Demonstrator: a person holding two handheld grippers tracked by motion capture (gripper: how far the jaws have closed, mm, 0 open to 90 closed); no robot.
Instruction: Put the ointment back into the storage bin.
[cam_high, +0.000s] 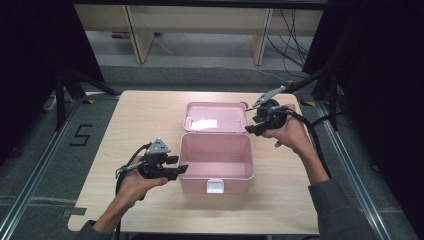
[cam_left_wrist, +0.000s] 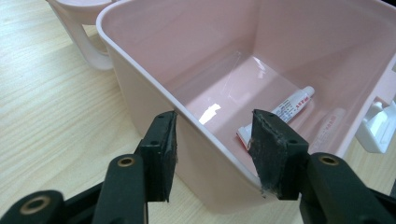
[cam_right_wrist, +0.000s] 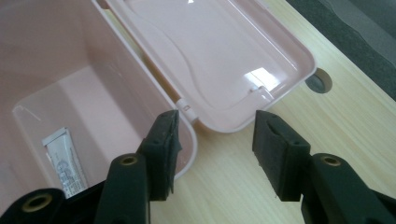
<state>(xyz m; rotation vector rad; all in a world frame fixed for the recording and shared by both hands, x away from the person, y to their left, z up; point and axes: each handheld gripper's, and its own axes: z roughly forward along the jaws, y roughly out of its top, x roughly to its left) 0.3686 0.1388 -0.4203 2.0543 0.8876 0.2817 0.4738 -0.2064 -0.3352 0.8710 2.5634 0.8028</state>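
The left tool (cam_high: 181, 169) sits with its jaws about half open, straddling the near-left wall of the pink box (cam_high: 216, 172): one pad outside, one inside, neither pressing that I can see. The right tool (cam_high: 248, 131) is likewise half open and holds nothing, hovering over the box's back right corner, just beside the hinge where the lid (cam_high: 215, 117) lies flung flat on the counter (cam_high: 140, 115).

Down in the box lies a small white tube (cam_left_wrist: 280, 114) (some ointment or glue, the print is too small to read), flat on the floor against the front wall.

The step in hand looks to me like closing the box. If so, the left tool should pinch that wall to steady the body, while the right goes for the lid's far rim and swings it over, keeping clear of the latch (cam_high: 215, 186).
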